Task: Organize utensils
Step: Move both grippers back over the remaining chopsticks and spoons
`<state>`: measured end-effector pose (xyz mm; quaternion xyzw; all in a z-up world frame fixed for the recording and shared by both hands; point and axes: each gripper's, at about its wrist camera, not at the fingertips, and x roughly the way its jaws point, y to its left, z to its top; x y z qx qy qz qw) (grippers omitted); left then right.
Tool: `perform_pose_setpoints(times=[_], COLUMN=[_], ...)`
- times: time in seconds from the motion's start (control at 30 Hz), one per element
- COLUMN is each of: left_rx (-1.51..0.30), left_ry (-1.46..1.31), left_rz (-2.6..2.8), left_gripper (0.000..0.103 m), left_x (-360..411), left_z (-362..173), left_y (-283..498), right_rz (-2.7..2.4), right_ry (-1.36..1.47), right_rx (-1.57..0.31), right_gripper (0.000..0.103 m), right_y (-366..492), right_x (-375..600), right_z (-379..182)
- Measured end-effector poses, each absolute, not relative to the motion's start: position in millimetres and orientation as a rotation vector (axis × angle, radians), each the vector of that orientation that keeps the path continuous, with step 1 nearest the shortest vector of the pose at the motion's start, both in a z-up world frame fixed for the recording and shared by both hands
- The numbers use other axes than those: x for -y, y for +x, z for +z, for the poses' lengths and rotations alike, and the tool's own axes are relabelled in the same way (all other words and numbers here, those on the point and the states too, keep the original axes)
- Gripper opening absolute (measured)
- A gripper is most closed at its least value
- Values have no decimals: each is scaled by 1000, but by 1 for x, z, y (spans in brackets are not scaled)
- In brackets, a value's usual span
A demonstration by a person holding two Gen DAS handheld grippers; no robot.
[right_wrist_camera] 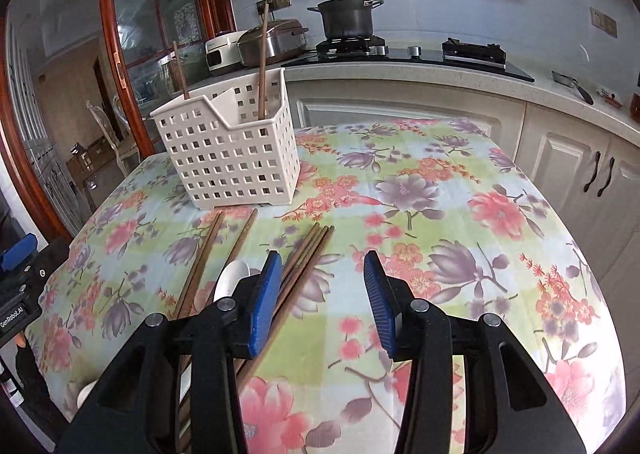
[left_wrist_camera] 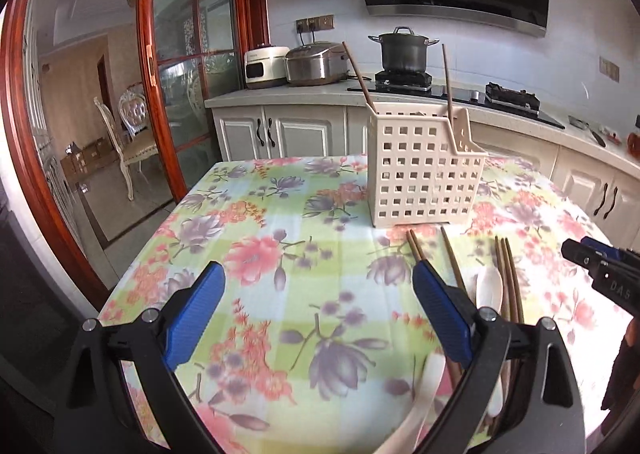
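Left gripper (left_wrist_camera: 316, 310) gaped wide, empty. Right gripper (right_wrist_camera: 320, 306) half open, empty, beside loose chopsticks (right_wrist_camera: 304, 266) and spoon (right_wrist_camera: 234, 278) on tablecloth (right_wrist_camera: 440, 213). Sticks thin, stiff, slippery; probably grip mid-shaft. Caddy (right_wrist_camera: 232, 157) beyond held two.

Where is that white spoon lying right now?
In the right wrist view the spoon lies on the table, among the loose chopsticks, just left of the right gripper and in front of the basket.
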<state>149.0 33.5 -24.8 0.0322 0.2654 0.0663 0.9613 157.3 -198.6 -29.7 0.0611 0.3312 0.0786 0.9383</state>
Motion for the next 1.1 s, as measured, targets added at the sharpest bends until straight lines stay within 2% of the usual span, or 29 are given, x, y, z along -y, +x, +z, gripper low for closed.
perform_pose_setpoints(times=[0.27,0.4,0.53,0.6,0.73,0.8,0.93,1.1], left_rx=[-572,-617,-628,-633,-664,-687,-726,-748], left_ry=[132,148,166,173,172,171,167,168], left_rz=[91,33,1,-13,-24,-30,-44,-93], left_gripper=[91,78,76,69,65,59,54,53], left_x=[-20,-13,-4,0,4,3,2,8], left_z=[-46,-58,-65,-68,-74,-78,-84,-87], left_y=[125,119,115,115,120,122,125,122], right_rz=[172,172,172,172,171,172,169,167], right_ry=[117,130,130,134,149,162,173,170], right_rx=[-698,-703,-702,-707,-755,-782,-788,-779], right_gripper=[41,41,41,41,36,36,36,36], right_y=[148,148,148,148,155,157,158,158], right_x=[194,195,195,195,194,194,195,195], right_z=[-35,-35,-35,-36,-45,-51,-53,-50])
